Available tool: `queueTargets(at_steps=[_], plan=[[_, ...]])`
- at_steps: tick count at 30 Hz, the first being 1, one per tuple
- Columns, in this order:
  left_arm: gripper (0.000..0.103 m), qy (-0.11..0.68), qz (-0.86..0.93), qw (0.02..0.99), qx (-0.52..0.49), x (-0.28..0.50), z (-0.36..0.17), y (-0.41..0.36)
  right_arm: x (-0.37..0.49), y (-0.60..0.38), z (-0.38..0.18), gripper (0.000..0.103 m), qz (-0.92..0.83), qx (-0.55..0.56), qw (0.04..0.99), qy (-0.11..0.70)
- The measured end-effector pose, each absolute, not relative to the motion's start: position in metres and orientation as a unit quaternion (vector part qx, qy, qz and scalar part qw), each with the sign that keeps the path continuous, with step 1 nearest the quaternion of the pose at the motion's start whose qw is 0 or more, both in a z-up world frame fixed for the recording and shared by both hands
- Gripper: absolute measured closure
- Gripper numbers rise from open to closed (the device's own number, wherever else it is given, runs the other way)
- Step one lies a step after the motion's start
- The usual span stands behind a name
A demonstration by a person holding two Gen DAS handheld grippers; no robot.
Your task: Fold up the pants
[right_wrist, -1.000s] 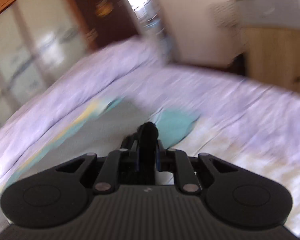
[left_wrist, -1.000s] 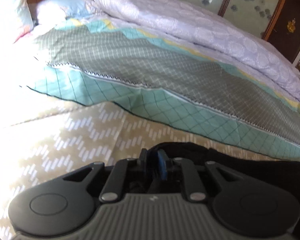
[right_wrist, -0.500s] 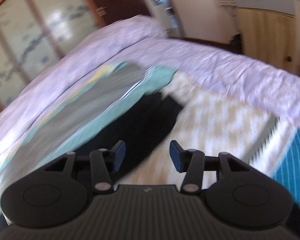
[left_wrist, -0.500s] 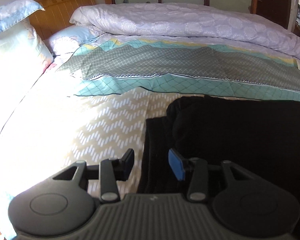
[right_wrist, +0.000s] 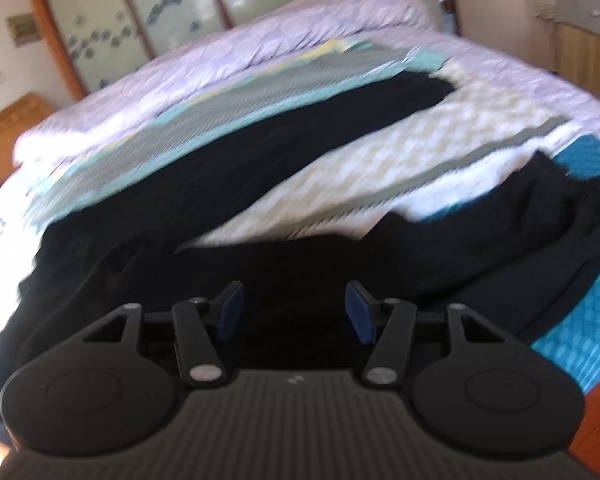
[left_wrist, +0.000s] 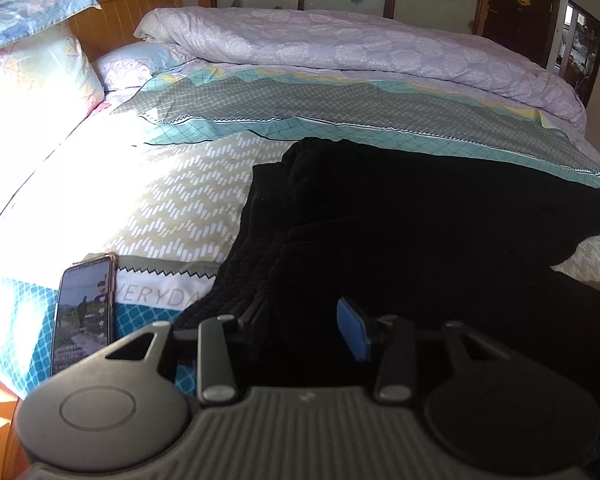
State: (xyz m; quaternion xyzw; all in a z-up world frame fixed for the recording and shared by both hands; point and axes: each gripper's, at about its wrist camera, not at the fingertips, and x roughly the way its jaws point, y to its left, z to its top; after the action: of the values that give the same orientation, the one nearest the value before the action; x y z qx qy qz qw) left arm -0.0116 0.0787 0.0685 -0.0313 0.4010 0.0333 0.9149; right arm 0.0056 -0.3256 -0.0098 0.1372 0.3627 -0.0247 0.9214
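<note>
Bright sun washes out the bed (left_wrist: 40, 184) left of the claw. The right view is blurry. Edges bend. The dark pants (left_wrist: 440, 216) hide detail.

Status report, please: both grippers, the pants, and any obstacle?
Left gripper open, nothing held. Right gripper open, jaws just widened, nothing held. Black pants spread unfolded on the bed. Phone lies left of the waistband.

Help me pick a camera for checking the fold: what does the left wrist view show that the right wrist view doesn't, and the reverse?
Only the left wrist view shows the phone lying on the bedspread, the pillows and the left gripper, open. Only the right wrist view shows both pant legs spread apart, the cabinet and the right gripper, open. Both show the black pants and the lilac quilt.
</note>
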Motion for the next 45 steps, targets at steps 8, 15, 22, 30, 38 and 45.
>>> queueTargets(at_steps=[8,15,22,30,38,45], plan=[[0.062,0.401,0.059,0.914,-0.024,-0.035,0.058,0.086,-0.005,-0.279,-0.009,0.044,0.017,0.077,0.934,0.348],[0.062,0.407,0.064,0.911,-0.009,-0.043,0.043,0.088,-0.01,-0.267,-0.018,0.044,0.005,0.076,0.932,0.356],[0.062,0.401,0.044,0.915,0.01,-0.047,0.039,0.077,-0.016,-0.275,-0.028,0.044,-0.018,0.105,0.922,0.371],[0.062,0.407,0.044,0.912,0.02,-0.047,0.03,0.077,-0.022,-0.288,-0.052,0.044,-0.033,0.115,0.915,0.386],[0.061,0.41,0.058,0.91,0.014,-0.044,0.028,0.087,-0.036,-0.274,-0.038,0.044,-0.036,0.079,0.932,0.353],[0.043,0.404,0.034,0.91,-0.089,-0.037,0.041,0.136,-0.046,-0.279,-0.022,0.044,-0.038,0.08,0.947,0.31]])
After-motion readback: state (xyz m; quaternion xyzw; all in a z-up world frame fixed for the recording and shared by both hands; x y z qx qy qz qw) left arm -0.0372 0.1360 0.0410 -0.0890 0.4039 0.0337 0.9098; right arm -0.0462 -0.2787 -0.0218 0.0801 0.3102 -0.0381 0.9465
